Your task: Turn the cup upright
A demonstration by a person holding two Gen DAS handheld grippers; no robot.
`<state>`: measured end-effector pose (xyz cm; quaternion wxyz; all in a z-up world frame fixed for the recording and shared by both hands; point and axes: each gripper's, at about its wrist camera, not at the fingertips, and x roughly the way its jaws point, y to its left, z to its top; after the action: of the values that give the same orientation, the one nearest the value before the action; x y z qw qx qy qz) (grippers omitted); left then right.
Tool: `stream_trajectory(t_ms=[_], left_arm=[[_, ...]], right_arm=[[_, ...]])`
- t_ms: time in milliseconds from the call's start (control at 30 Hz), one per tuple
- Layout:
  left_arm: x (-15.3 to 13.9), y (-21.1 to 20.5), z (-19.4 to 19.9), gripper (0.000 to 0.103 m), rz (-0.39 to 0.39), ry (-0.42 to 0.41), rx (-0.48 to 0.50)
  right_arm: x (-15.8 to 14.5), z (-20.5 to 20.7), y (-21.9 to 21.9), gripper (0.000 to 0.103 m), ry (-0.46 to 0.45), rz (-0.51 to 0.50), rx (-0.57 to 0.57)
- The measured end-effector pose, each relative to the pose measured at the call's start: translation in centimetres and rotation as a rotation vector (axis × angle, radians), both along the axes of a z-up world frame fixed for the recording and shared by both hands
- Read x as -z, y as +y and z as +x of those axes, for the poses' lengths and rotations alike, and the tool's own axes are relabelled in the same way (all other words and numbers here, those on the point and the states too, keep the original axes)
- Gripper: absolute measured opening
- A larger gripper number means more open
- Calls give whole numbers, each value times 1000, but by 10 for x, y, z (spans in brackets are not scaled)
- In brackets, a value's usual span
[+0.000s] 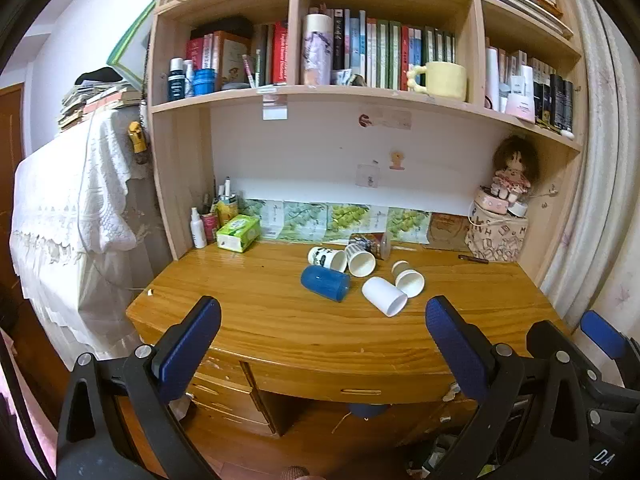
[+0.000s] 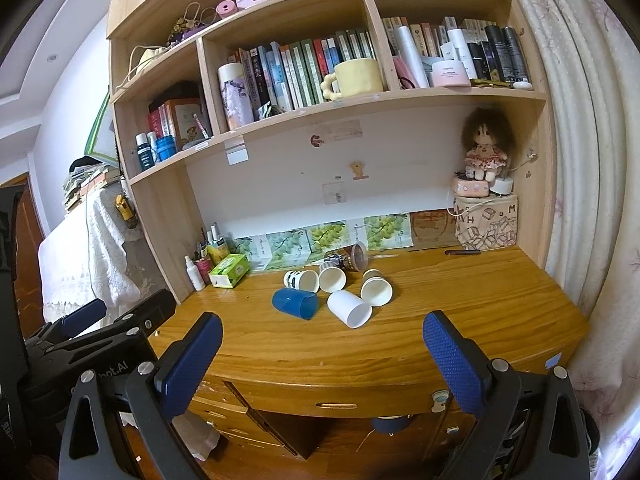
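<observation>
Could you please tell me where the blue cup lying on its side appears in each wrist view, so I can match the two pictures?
Left wrist view: the blue cup lies on its side just right of centre, leftmost of the cup cluster on the desk.
Right wrist view: the blue cup lies left of centre, again at the cluster's left end.
Shared landmark: the plain white cup, lying just to its right.
</observation>
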<state>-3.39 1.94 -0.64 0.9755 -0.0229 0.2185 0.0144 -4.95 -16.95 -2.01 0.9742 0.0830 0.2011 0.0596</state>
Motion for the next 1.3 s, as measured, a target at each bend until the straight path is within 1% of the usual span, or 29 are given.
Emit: stream_trajectory(t_ms=[167, 333, 533, 700, 900, 1000, 1133, 1200, 1300], left_arm=[[-4, 1, -6, 102, 0, -2, -16], [-7, 2, -6, 102, -19, 8, -22], [-10, -6, -6, 102, -27, 7, -8], [-17, -14, 1, 102, -48, -2, 19], [-17, -23, 18, 102, -52, 34, 33], [-13, -26, 30, 102, -56, 72, 48], [-9, -26, 48, 102, -66, 134, 90], [-7, -27, 54, 102, -55, 138, 90], [-5, -31, 64, 102, -16, 140, 94]], right_arm=[[-1, -3, 1, 101, -3, 1, -22], [-1, -5, 3, 101, 4, 2, -40], [0, -8, -2, 101, 18, 7, -45], [-2, -11, -11, 101, 24, 10, -25], [-4, -10, -24, 101, 31, 20, -2], [-3, -7, -31, 101, 44, 24, 7], [-1, -1, -38, 101, 70, 36, 23], [1, 3, -42, 101, 88, 50, 28], [6, 14, -50, 101, 122, 83, 43]])
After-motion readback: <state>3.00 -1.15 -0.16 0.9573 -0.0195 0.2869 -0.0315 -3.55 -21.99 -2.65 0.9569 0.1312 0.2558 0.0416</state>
